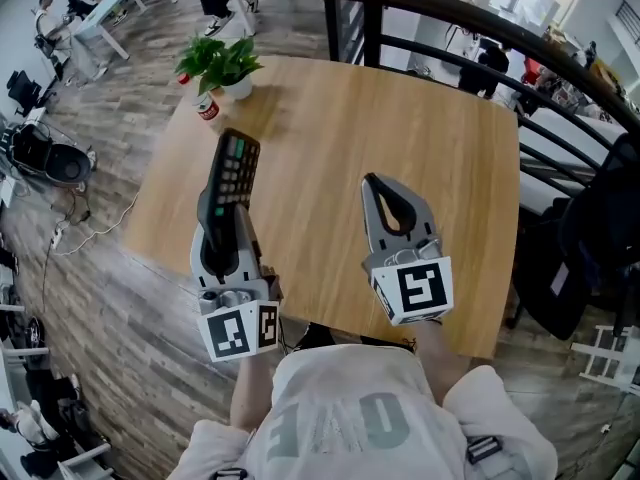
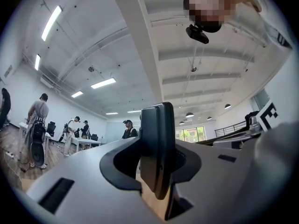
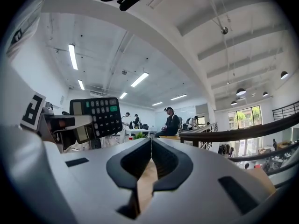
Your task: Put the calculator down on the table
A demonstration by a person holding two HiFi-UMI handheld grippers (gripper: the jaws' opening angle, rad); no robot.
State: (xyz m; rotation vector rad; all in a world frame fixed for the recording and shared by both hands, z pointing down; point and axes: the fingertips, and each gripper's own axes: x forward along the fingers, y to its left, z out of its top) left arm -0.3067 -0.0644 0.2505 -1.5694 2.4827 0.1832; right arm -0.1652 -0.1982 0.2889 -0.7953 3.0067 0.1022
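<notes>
Calculator [image 1: 232,173] is clamped by its near end between the jaws of the left gripper [image 1: 228,216], standing on its edge over the left side of the wooden table [image 1: 400,118], with its keys turned toward the right gripper [image 1: 373,181]. Its far end points toward a small potted plant [image 1: 222,63] at the table's far left corner, with a red can [image 1: 207,108] just beside the pot. In the left gripper view the dark body [image 2: 159,148] fills the gap between the jaws. The right gripper hovers over the middle of the table, jaws closed together with nothing between them. A black railing [image 1: 450,18] runs behind the table.
</notes>
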